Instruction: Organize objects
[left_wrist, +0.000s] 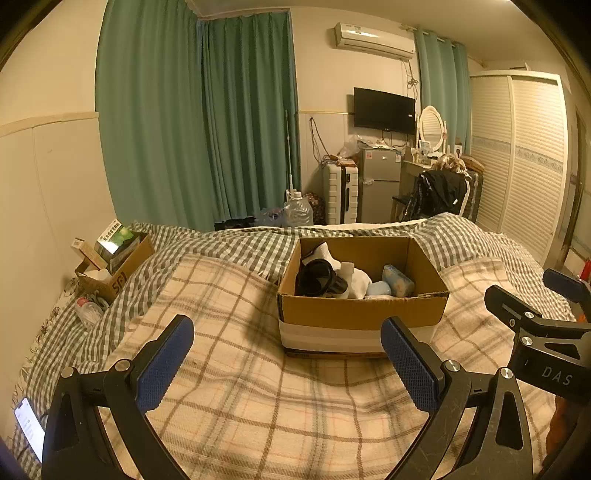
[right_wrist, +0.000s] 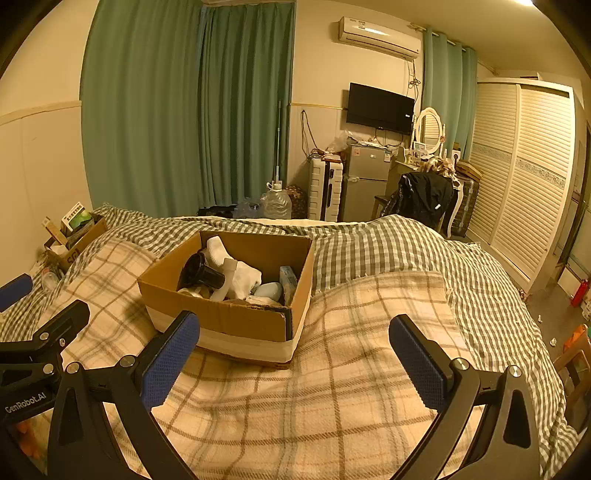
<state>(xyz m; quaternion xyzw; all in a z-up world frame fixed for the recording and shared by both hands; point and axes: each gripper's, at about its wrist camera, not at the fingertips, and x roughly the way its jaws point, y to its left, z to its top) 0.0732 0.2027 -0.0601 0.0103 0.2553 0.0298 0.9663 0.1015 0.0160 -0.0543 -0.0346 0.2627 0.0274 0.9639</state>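
An open cardboard box (left_wrist: 362, 314) (right_wrist: 221, 317) sits on the plaid blanket (left_wrist: 240, 387) on the bed. Inside lie a black cup-like object (left_wrist: 319, 282) (right_wrist: 201, 274), white cloth items (left_wrist: 356, 280) (right_wrist: 243, 275), a light blue rounded object (left_wrist: 378, 288) (right_wrist: 267, 290) and a blue packet (left_wrist: 397, 280) (right_wrist: 287, 278). My left gripper (left_wrist: 286, 354) is open and empty, just in front of the box. My right gripper (right_wrist: 295, 354) is open and empty, to the front right of the box; it also shows at the right edge of the left wrist view (left_wrist: 532, 299).
A second cardboard box (left_wrist: 110, 258) with packets stands at the bed's far left, a plastic bottle (left_wrist: 88, 312) beside it. A lit phone (left_wrist: 29, 428) lies at the left edge. Beyond the bed are a water jug (left_wrist: 297, 210), suitcase, fridge, chair and wardrobe (right_wrist: 524, 177).
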